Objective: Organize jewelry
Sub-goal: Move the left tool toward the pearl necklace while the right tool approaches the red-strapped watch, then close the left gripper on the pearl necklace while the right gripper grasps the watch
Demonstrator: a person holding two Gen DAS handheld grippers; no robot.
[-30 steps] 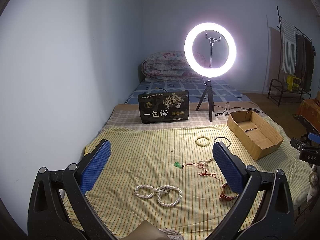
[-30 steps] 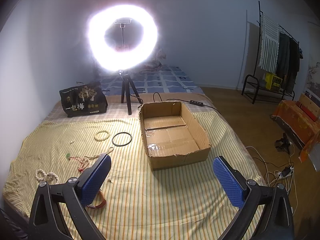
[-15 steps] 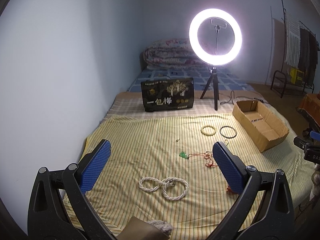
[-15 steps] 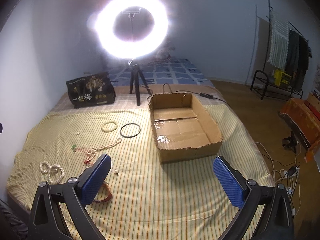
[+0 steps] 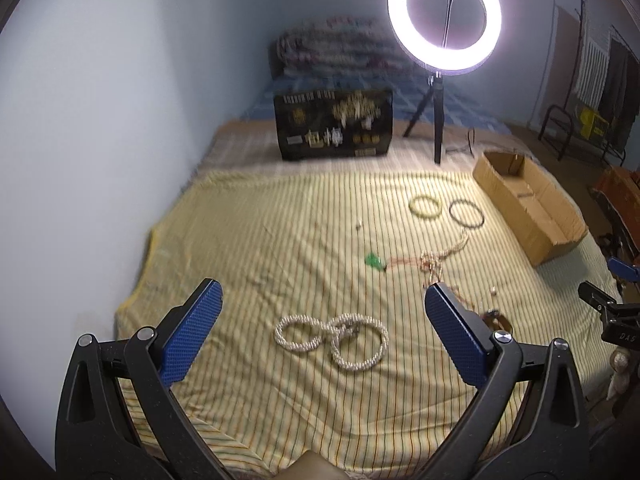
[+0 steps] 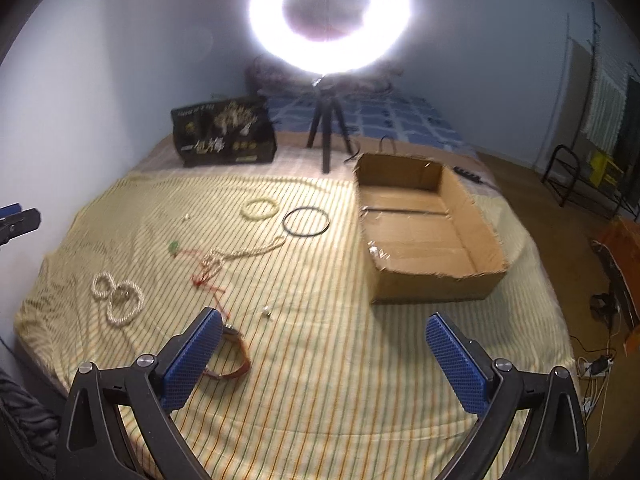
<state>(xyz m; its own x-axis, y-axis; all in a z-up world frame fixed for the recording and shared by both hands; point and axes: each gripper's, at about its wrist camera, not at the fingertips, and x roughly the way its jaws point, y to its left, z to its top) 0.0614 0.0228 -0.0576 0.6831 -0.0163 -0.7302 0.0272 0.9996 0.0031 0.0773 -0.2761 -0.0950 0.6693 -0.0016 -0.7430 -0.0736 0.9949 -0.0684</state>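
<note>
Jewelry lies scattered on a yellow striped bedsheet [image 5: 260, 248]. A looped pearl necklace [image 5: 332, 336] lies just ahead of my open, empty left gripper [image 5: 320, 304]; it also shows in the right wrist view [image 6: 118, 300]. A cream bead bracelet [image 5: 425, 206], a black ring bangle [image 5: 466, 213] and a green pendant on red cord [image 5: 374, 261] lie farther off. A brown leather bracelet [image 6: 230, 360] lies by the left finger of my open, empty right gripper [image 6: 320, 328]. An open cardboard box [image 6: 424, 232] stands ahead right.
A lit ring light on a tripod [image 5: 444, 20] and a black printed bag [image 5: 334, 124] stand at the back of the bed. The wall runs along the left. A clothes rack [image 6: 600, 120] and floor cables [image 6: 596, 364] are to the right.
Both grippers have moved forward and lower over the bed; the pearl necklace and the box look nearer. Both stay open and empty.
</note>
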